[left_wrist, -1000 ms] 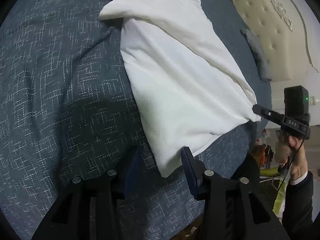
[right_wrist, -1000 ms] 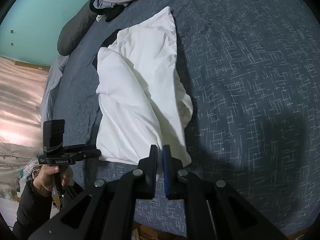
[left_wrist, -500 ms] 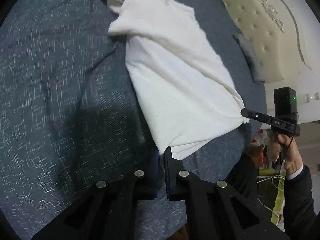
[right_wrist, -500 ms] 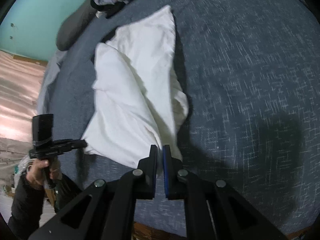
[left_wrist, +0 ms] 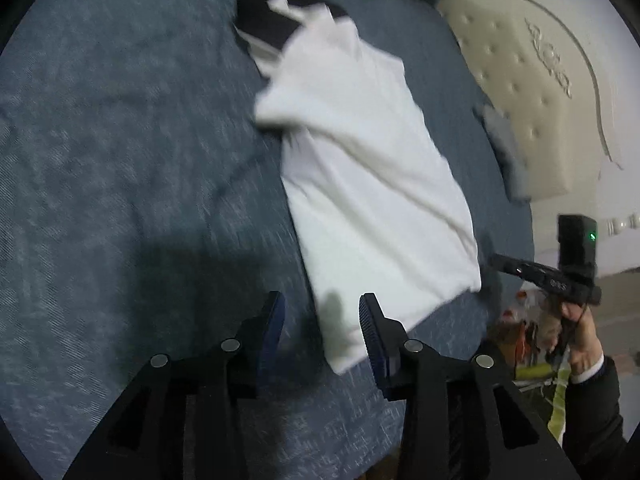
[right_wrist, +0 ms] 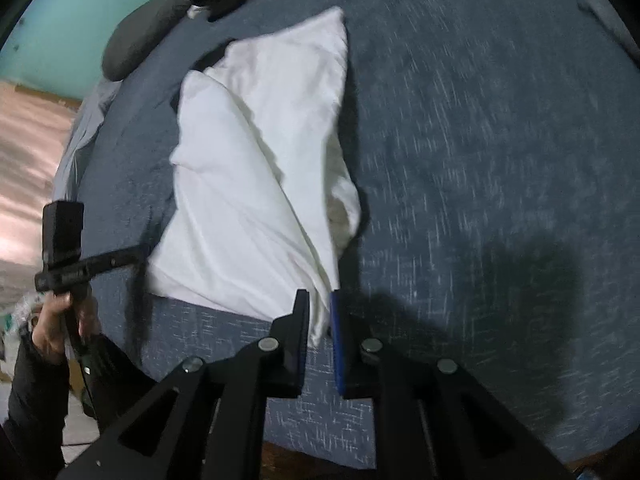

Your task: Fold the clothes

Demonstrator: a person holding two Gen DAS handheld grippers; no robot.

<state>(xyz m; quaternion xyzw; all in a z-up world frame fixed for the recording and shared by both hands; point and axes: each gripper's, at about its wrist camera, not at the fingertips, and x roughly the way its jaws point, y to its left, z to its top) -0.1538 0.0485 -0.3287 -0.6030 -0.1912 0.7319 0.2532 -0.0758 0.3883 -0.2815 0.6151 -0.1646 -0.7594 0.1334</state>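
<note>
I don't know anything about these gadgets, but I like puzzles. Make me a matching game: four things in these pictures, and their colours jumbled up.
Things:
1. garment
2. bedspread
3. headboard
4. wall

Colours:
A. teal
B. cream
C. white
D. dark blue

Pairs: 1-C, 2-D, 3-B, 4-A

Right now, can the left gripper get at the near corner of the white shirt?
Probably yes. The left gripper is open, and the white shirt has its near corner lying between the fingers on the blue bedspread, with nothing in the way.
</note>
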